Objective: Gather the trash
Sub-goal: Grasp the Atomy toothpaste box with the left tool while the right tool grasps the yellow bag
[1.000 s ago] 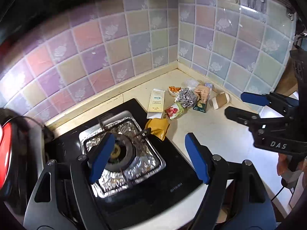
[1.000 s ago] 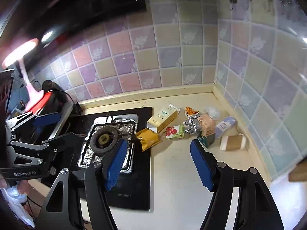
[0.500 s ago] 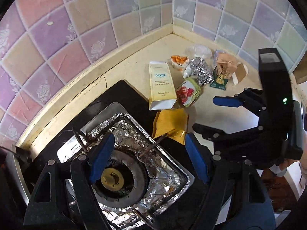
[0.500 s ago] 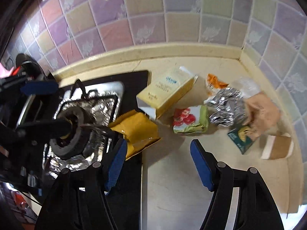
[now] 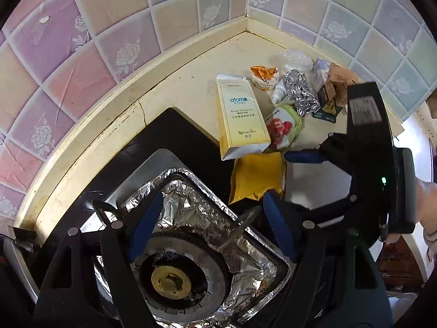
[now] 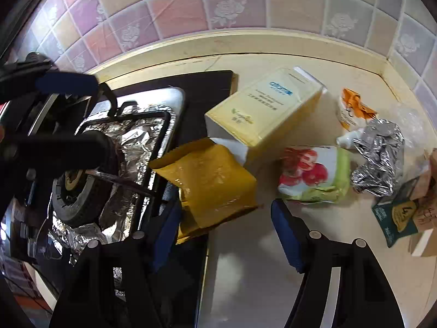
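Note:
Trash lies on the cream counter beside the stove: a yellow packet (image 6: 215, 180) half on the stove edge, a cream "atom" box (image 6: 262, 109), a red-and-green packet (image 6: 311, 175), crumpled foil (image 6: 379, 150), an orange wrapper (image 6: 352, 104) and a dark green carton (image 6: 396, 218). My right gripper (image 6: 226, 232) is open, its fingers either side of the yellow packet's near end, just above it. My left gripper (image 5: 210, 229) is open and empty over the burner; the yellow packet (image 5: 256, 177) lies just beyond its right finger. The right gripper (image 5: 275, 175) shows there too.
A black gas stove (image 5: 174, 142) with a foil-lined burner (image 5: 169, 281) and metal pan supports fills the left. Tiled walls (image 5: 114, 27) meet in a corner behind the trash. A brown paper piece (image 5: 341, 79) and clear plastic (image 5: 295, 60) lie at the corner.
Both grippers have dropped much closer to the counter and stove. The right gripper has closed in on the yellow packet, and now straddles it. Both stay open.

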